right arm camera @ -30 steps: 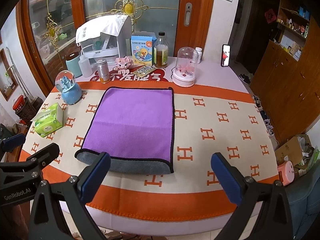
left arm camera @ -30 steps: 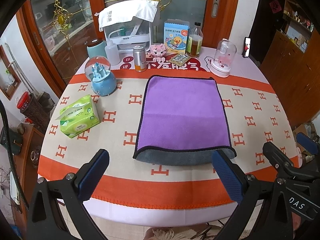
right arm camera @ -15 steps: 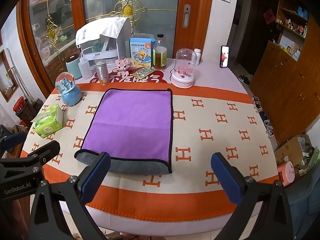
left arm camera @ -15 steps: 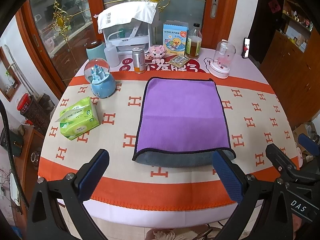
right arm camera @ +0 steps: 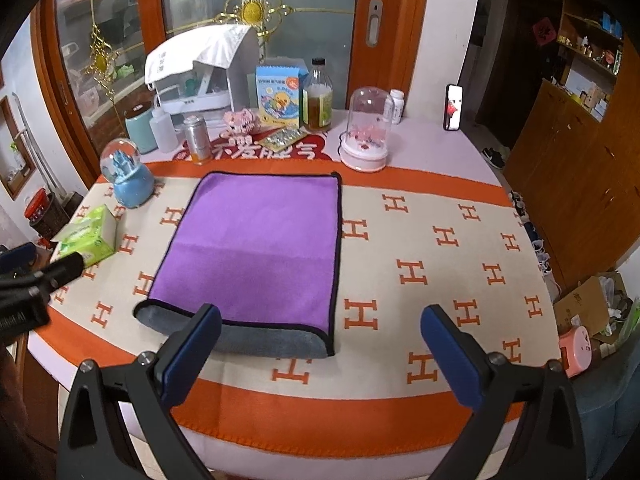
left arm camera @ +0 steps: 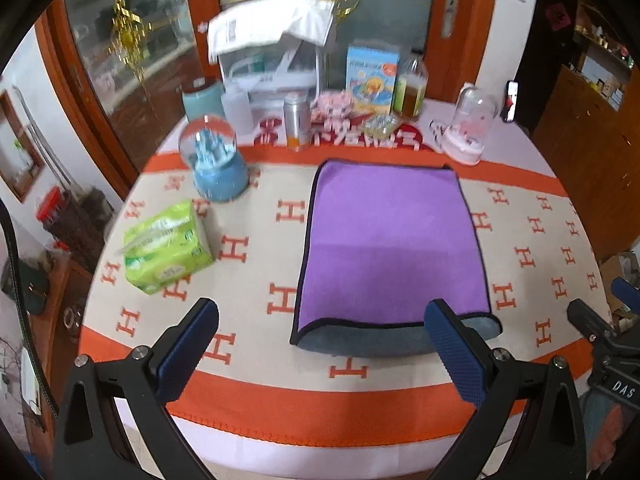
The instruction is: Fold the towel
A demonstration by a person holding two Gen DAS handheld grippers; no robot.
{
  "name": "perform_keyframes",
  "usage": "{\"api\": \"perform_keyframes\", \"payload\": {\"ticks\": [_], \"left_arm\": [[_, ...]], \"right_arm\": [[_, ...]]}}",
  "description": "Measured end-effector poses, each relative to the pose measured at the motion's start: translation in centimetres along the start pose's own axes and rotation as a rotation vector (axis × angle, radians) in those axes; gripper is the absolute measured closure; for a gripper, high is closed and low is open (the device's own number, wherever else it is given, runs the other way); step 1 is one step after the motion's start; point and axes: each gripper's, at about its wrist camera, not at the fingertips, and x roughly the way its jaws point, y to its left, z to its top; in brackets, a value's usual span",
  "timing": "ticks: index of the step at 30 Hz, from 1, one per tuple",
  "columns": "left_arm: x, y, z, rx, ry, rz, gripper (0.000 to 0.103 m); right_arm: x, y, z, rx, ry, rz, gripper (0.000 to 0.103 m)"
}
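Observation:
A purple towel (left arm camera: 390, 240) with a black hem lies folded flat on the round table, its grey underside showing along the near edge; it also shows in the right wrist view (right arm camera: 256, 248). My left gripper (left arm camera: 320, 344) is open and empty, held above the table's near edge in front of the towel. My right gripper (right arm camera: 320, 344) is open and empty, above the near edge, its left finger over the towel's near grey edge. Neither touches the towel.
An orange and cream tablecloth (left arm camera: 248, 248) covers the table. A green tissue pack (left arm camera: 168, 254) and a blue snow globe (left arm camera: 214, 164) stand left of the towel. Bottles, a can, a box and a glass dome (right arm camera: 368, 136) line the far side.
Both grippers have shifted slightly, the left view tilting a little left and blurring. The towel has not moved and both jaws stay open.

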Motion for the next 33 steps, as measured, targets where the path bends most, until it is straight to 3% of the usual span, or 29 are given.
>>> {"api": "perform_keyframes", "payload": {"ticks": [6,15,25,29,33], "left_arm": [[4.7,2.3,-0.9,0.002,0.08,-0.014,0.001],[10.9,2.0,-3.0,0.202,0.127,-0.064,0.003],[16.4,2.0,-3.5,0.324,0.219,-0.198,0.02],[17.5,1.8,-3.3,0.359,0.25,-0.238,0.028],[17.8,1.9,-3.2,0.371,0.265,-0.266,0.029]], "right_arm": [[3.0,-0.9,-0.7,-0.029,0.034,0.0,0.006],[9.4,-0.6,-3.1,-0.169,0.132,0.131,0.021],[14.4,0.1,-3.7,-0.312,0.233,0.263,0.043],[15.9,-0.4,-3.6,-0.322,0.279,0.335,0.047],[17.2,-1.0,-3.7,-0.306,0.33,0.402,0.051]]}}
